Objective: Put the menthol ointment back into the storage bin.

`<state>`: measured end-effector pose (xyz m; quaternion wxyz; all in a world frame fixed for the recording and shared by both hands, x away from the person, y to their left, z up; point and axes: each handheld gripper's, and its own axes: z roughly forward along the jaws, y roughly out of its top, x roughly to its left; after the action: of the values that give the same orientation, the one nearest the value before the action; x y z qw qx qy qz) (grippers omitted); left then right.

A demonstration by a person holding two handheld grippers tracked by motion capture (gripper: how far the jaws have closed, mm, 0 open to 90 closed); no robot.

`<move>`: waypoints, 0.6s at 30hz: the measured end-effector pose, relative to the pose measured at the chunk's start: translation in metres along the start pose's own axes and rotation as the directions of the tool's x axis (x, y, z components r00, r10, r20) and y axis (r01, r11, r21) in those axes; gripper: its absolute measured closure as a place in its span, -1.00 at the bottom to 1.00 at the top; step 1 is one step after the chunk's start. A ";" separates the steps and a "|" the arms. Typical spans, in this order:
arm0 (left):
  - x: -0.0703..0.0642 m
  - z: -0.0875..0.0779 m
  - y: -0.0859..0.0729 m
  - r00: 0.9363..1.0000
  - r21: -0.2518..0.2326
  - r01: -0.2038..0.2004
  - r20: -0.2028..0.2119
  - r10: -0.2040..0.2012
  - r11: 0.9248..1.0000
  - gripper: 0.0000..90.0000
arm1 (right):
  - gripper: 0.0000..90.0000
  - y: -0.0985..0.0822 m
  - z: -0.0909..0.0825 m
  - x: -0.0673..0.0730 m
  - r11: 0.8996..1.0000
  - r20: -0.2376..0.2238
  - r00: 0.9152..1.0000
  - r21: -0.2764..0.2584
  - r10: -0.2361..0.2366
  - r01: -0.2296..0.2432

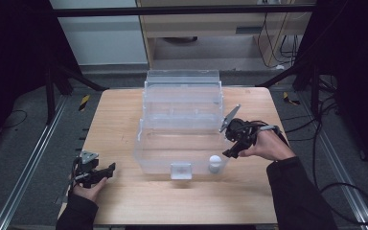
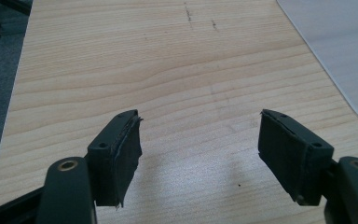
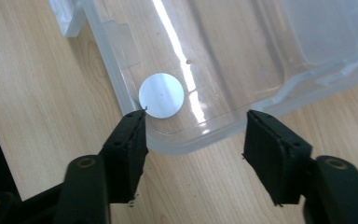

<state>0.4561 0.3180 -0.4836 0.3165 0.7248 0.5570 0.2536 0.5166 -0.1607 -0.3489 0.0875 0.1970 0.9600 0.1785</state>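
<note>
A clear plastic box (image 1: 143,158) stands open in the middle of the wooden table, its lid (image 1: 182,79) raised at the back. A small white round-topped piece (image 1: 214,163) sits inside at the box's near right corner; in the right gripper view it shows as a white disc (image 3: 161,94) against the box wall (image 3: 116,79). My right gripper (image 1: 230,153) hovers just outside that corner, tilted down at it. Its jaws (image 3: 196,122) stand open and hold nothing. My left gripper (image 1: 108,168) rests at the table's near left, open (image 2: 200,128) over bare wood.
The box's front latch (image 1: 181,170) sticks out toward the near edge. A corner of the box (image 2: 345,60) shows at the upper right of the left gripper view. Black frame legs and cables lie on the floor around the table (image 1: 124,120).
</note>
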 end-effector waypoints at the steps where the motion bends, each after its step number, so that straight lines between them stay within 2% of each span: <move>1: 0.000 0.000 0.000 1.000 0.000 0.000 0.001 0.000 1.000 -0.35 | -0.26 -0.003 -0.002 0.001 1.000 0.008 1.000 -0.018 0.013 -0.013; 4: 0.000 0.000 0.000 1.000 0.000 -0.001 0.000 0.001 1.000 -0.35 | -0.45 -0.017 -0.007 0.004 0.994 0.042 0.997 -0.087 0.061 -0.058; 8: 0.000 0.000 0.000 1.000 0.001 0.000 -0.001 0.000 1.000 -0.35 | -0.59 -0.041 -0.006 0.009 0.974 0.055 0.987 -0.180 0.149 -0.137; 11: 0.000 0.000 0.000 1.000 0.002 -0.001 -0.002 0.001 1.000 -0.35 | -0.64 -0.060 -0.001 0.013 0.951 0.054 0.975 -0.241 0.215 -0.196; 13: 0.000 0.001 0.000 1.000 0.004 -0.002 -0.002 0.002 1.000 -0.35 | -0.65 -0.072 0.003 0.015 0.930 0.053 0.963 -0.279 0.264 -0.239; 15: -0.001 0.001 -0.001 1.000 0.005 -0.004 -0.001 0.004 1.000 -0.35 | -0.71 -0.087 0.009 0.017 0.906 0.059 0.947 -0.312 0.317 -0.284; 16: -0.001 0.001 0.000 1.000 0.005 -0.004 -0.001 0.004 1.000 -0.35 | -0.72 -0.090 0.010 0.018 0.901 0.060 0.942 -0.319 0.330 -0.295; 17: -0.001 0.001 -0.001 1.000 0.005 -0.004 -0.002 0.004 1.000 -0.35 | -0.71 -0.096 0.012 0.018 0.889 0.065 0.935 -0.337 0.349 -0.309; 18: -0.001 0.001 -0.001 1.000 0.005 -0.004 -0.002 0.004 1.000 -0.35 | -0.71 -0.103 0.015 0.018 0.869 0.062 0.921 -0.361 0.385 -0.339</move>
<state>0.4559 0.3171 -0.4844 0.3138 0.7263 0.5565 0.2536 0.4685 -0.2372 -0.4031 0.1485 0.3668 0.8520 0.3428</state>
